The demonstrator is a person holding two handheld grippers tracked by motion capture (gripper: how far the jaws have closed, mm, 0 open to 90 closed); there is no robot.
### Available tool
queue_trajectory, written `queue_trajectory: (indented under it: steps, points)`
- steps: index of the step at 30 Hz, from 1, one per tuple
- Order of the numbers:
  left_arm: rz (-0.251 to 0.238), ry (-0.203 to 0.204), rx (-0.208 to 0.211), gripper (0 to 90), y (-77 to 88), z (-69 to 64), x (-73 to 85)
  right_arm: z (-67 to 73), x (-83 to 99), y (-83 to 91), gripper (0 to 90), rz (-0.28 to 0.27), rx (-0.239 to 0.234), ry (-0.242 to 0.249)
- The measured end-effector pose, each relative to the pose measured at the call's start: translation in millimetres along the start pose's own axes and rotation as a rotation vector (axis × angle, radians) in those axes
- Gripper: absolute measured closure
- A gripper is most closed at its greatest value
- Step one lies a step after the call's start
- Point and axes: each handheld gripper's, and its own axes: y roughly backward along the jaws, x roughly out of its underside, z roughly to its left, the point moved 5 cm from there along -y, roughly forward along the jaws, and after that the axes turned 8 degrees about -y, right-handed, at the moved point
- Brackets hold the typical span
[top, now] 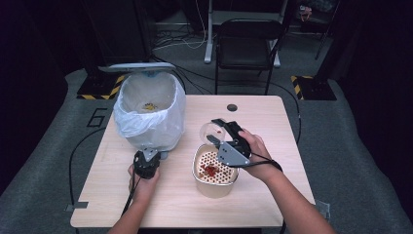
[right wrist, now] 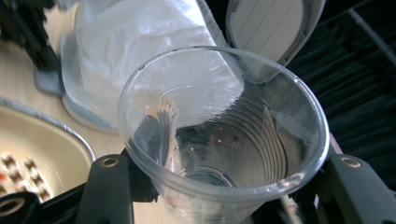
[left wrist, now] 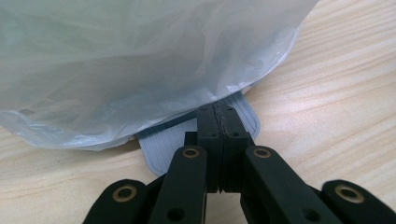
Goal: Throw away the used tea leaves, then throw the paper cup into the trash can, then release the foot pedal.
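Clear ribbed plastic cup (right wrist: 224, 135), pinched in right tongs (right wrist: 219, 196). Left tongs (left wrist: 218, 126) pressed together on grey ridged pedal (left wrist: 163, 144) beneath crinkled white bin liner (left wrist: 140, 60). Pale woodgrain desk (left wrist: 336, 93).

Clear cup (right wrist: 224, 135) — white bin liner (top: 146, 117) — beige strainer tub (top: 214, 183).

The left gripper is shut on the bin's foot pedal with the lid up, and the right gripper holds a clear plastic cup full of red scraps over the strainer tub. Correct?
Not quite: the clear plastic cup in the right gripper is nearly empty, with only a few specks inside, as the right gripper view shows. The rest stands.
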Motion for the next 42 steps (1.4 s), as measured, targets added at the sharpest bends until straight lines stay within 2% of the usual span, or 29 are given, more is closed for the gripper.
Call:
queue_trajectory:
  steps: [2, 3, 8, 9, 10, 11, 12, 15, 19, 21, 23, 24, 28, 32, 34, 37, 38, 42]
  points:
    - [-0.001, 0.001, 0.001, 89.2, 0.0, 0.1, 0.0, -2.8, 0.0, 0.5, 41.4, -0.009, -0.004, -0.037]
    - [-0.007, 0.002, -0.005, 89.3, -0.5, 0.1, -0.1, -2.6, 0.4, 0.7, 41.4, -0.010, -0.015, -0.082]
    - [-0.006, 0.001, -0.004, 89.2, -0.5, 0.1, 0.0, -9.6, 0.9, 0.6, 41.3, -0.041, -0.034, -0.203]
    - [-0.003, 0.003, -0.002, 89.3, -0.2, 0.0, 0.0, -11.7, 0.4, 0.6, 41.3, -0.054, -0.046, -0.247]
    - [-0.011, 0.001, -0.007, 89.2, -0.8, 0.2, -0.1, -12.8, 0.5, 1.0, 41.3, -0.058, -0.047, -0.269]
    - [-0.012, 0.002, -0.007, 89.2, -0.9, 0.2, 0.0, -14.1, -0.1, 0.2, 41.3, -0.075, -0.058, -0.295]
    - [-0.012, 0.002, -0.007, 89.2, -0.9, 0.3, 0.0, -14.0, 0.1, 0.3, 41.4, -0.071, -0.075, -0.334]
    - [-0.003, 0.001, 0.000, 89.2, -0.1, 0.4, 0.1, -15.2, 1.1, -1.1, 41.3, -0.064, -0.104, -0.407]
    - [-0.004, 0.002, 0.000, 89.2, -0.2, 0.3, 0.1, -19.3, 0.8, -3.7, 41.5, -0.074, -0.143, -0.526]
    - [-0.003, 0.001, 0.000, 89.2, -0.2, 0.3, 0.1, -21.8, -2.0, -5.1, 41.6, -0.082, -0.159, -0.568]
    - [-0.003, 0.001, 0.000, 89.2, -0.2, 0.3, 0.1, -25.2, -6.6, -6.4, 41.6, -0.074, -0.189, -0.607]
    - [-0.003, 0.002, 0.000, 89.3, -0.2, 0.3, 0.1, -28.4, -10.8, -7.7, 41.8, -0.064, -0.219, -0.645]
    - [-0.002, 0.003, 0.001, 89.2, -0.1, 0.3, 0.1, -41.0, -26.3, -14.8, 42.0, -0.030, -0.254, -0.706]
    - [-0.006, 0.001, -0.001, 89.2, -0.3, 0.6, -0.1, -53.8, -42.5, -25.5, 42.1, -0.034, -0.268, -0.753]
    - [-0.011, 0.025, 0.005, 89.2, -0.7, -1.0, -0.1, -58.8, -50.7, -33.4, 42.1, -0.028, -0.278, -0.769]
    - [-0.016, 0.020, 0.001, 89.2, -1.0, -0.2, -0.4, -62.2, -59.7, -44.1, 42.1, -0.021, -0.296, -0.783]
    - [-0.013, -0.006, -0.009, 89.2, -0.4, 2.0, -0.4, -63.0, -62.2, -48.7, 42.1, -0.012, -0.304, -0.788]
    - [-0.012, -0.004, -0.006, 89.2, -0.2, 2.2, -0.4, -66.1, -72.3, -66.2, 42.2, 0.002, -0.323, -0.827]
